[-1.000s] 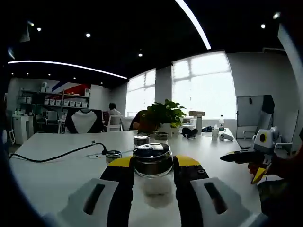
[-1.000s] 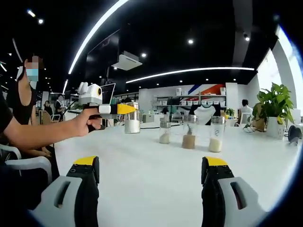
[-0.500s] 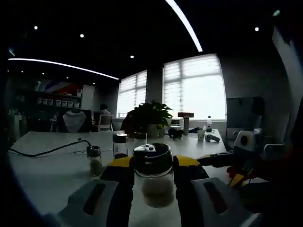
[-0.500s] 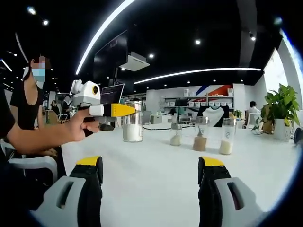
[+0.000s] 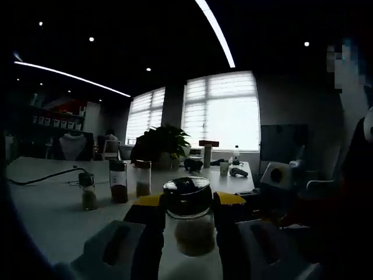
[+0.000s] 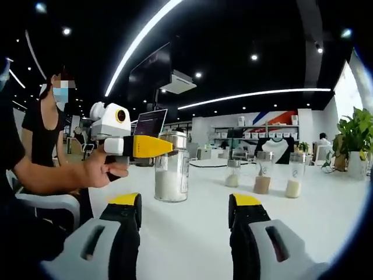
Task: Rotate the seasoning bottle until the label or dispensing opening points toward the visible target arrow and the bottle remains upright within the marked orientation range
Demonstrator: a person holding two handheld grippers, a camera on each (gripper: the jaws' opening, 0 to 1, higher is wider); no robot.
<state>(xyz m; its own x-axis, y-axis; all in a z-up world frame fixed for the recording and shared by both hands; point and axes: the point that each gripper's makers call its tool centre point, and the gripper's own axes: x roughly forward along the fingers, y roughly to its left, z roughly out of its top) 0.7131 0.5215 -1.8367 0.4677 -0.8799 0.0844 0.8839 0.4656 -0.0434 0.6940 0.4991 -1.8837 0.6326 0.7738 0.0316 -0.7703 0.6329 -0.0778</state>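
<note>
Left gripper (image 5: 187, 224) held level, fingers clamped on seasoning bottle (image 5: 187, 216) w/ white powder, upright just above table (image 5: 41, 216). Right gripper (image 6: 183, 219) low over table, fingers apart, nothing between. Left gripper (image 6: 152, 146) & hand (image 6: 104, 169) seen from right gripper view, bottle (image 6: 171, 167) nearer than 0.5 s ago. Three jars (image 5: 116, 184) stand off to left side, plant (image 5: 158, 143) behind; the jars weren't all in the left gripper view earlier.

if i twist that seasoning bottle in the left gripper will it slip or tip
The seasoning bottle looks like smooth clear glass, so it may slip between the jaws of the left gripper. It is tall and narrow, so probably tippy, though the white powder low inside should steady it.
</note>
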